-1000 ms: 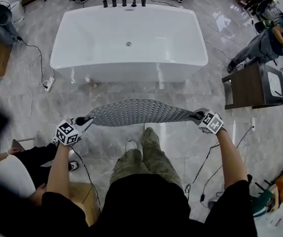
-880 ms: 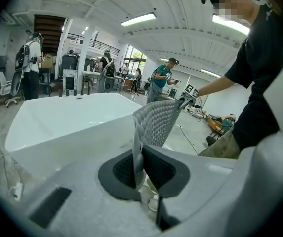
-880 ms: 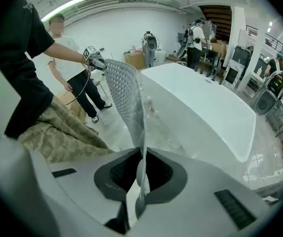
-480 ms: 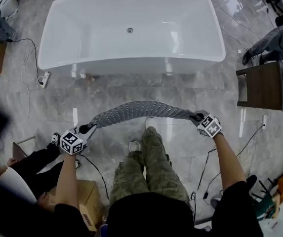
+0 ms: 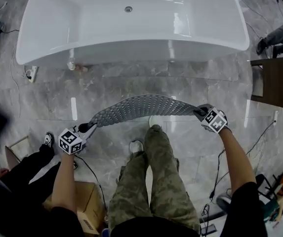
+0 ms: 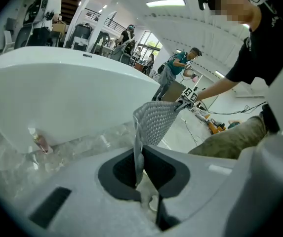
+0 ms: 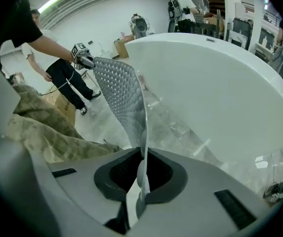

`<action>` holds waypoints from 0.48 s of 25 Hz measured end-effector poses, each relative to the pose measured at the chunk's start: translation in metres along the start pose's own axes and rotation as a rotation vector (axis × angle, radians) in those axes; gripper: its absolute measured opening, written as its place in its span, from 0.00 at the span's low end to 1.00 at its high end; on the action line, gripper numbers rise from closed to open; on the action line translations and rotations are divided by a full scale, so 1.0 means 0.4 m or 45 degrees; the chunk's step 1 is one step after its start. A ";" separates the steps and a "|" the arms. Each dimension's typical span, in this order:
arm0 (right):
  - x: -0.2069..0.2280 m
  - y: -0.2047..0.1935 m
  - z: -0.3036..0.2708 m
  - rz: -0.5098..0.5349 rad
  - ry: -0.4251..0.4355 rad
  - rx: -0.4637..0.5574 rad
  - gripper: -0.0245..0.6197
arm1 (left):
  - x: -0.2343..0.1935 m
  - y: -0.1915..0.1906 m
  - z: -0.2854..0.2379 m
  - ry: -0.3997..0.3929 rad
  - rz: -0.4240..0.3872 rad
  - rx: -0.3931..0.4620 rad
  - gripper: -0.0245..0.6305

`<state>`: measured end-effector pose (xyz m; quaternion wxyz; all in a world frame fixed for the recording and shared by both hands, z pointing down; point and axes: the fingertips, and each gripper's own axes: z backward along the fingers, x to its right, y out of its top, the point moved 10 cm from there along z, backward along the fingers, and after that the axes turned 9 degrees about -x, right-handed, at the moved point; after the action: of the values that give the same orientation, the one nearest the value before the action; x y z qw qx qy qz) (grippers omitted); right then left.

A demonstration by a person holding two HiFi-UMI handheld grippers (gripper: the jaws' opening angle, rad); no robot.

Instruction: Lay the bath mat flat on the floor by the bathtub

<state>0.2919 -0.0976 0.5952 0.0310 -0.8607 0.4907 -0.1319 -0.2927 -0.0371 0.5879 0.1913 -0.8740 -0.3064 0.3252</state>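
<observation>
A grey, bumpy bath mat (image 5: 141,107) hangs stretched between my two grippers, above the grey tiled floor in front of the white bathtub (image 5: 131,28). My left gripper (image 5: 86,128) is shut on the mat's left corner. My right gripper (image 5: 199,112) is shut on its right corner. In the left gripper view the mat (image 6: 153,120) runs from the closed jaws toward the other gripper. The right gripper view shows the mat (image 7: 124,95) clamped edge-on between the jaws, with the tub (image 7: 220,93) on the right.
A person's legs (image 5: 151,181) and shoes stand just behind the mat. A second person in black (image 5: 27,167) and a cardboard box (image 5: 84,209) are at lower left. A dark wooden stand (image 5: 279,83) is at right. Cables and a power strip (image 5: 30,73) lie on the floor.
Both grippers have come down toward the floor with the mat, and the head camera has moved closer, so the tub now fills the top of the view.
</observation>
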 end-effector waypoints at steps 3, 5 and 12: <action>0.020 -0.009 -0.133 0.013 0.011 -0.021 0.07 | -0.077 -0.071 -0.094 -0.016 0.013 -0.018 0.07; 0.037 -0.014 -0.221 0.009 0.012 -0.037 0.07 | -0.131 -0.107 -0.154 -0.015 0.016 -0.031 0.07; 0.118 -0.023 -0.468 0.019 -0.041 -0.103 0.07 | -0.311 -0.169 -0.335 0.064 -0.015 -0.072 0.07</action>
<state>0.2744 -0.1189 0.7865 0.0049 -0.8596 0.5015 -0.0978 -0.3032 -0.0875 0.7760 0.1760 -0.8851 -0.3156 0.2931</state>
